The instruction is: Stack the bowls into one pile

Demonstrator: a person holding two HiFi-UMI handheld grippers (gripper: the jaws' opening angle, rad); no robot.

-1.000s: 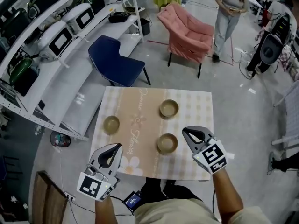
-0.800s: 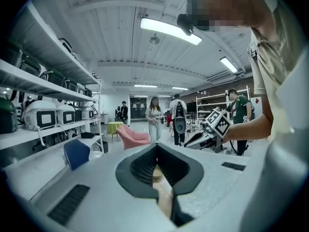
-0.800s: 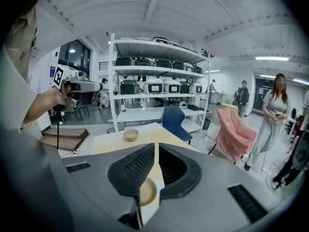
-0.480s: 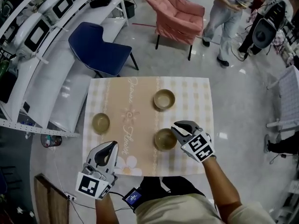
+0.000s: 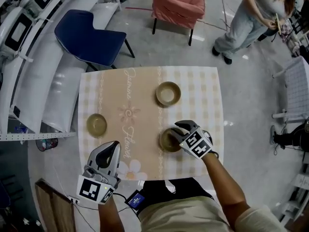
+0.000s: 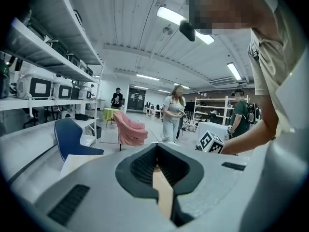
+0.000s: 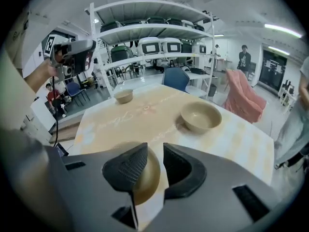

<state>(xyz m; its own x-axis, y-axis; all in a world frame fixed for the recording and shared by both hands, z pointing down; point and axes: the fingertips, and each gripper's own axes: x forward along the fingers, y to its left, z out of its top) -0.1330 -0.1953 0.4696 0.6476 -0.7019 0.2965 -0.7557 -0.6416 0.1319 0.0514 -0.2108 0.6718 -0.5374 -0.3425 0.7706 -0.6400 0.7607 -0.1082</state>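
Observation:
Three tan bowls stand apart on the checked tablecloth (image 5: pixel 203 81): a far bowl (image 5: pixel 168 94) (image 7: pixel 200 115), a left bowl (image 5: pixel 96 124) (image 7: pixel 123 95) and a near bowl (image 5: pixel 167 140) (image 7: pixel 150 175). My right gripper (image 5: pixel 178 128) (image 7: pixel 155 151) hangs at the near bowl's right rim, open by a narrow gap. One jaw is over the bowl's inside and the other is outside it. The bowl rests on the table. My left gripper (image 5: pixel 113 148) (image 6: pixel 155 146) is shut and empty, above the table's front left corner.
A blue chair (image 5: pixel 91 35) stands behind the table and a pink armchair (image 5: pixel 176 4) further back. A person (image 5: pixel 251 18) stands at the back right. Shelves with appliances (image 5: pixel 19 28) run along the left. A white rack (image 5: pixel 294 88) is at the right.
My right gripper has moved left from the table's right side onto the near bowl's right rim. The left gripper stays at the front left corner. The bowls have not moved.

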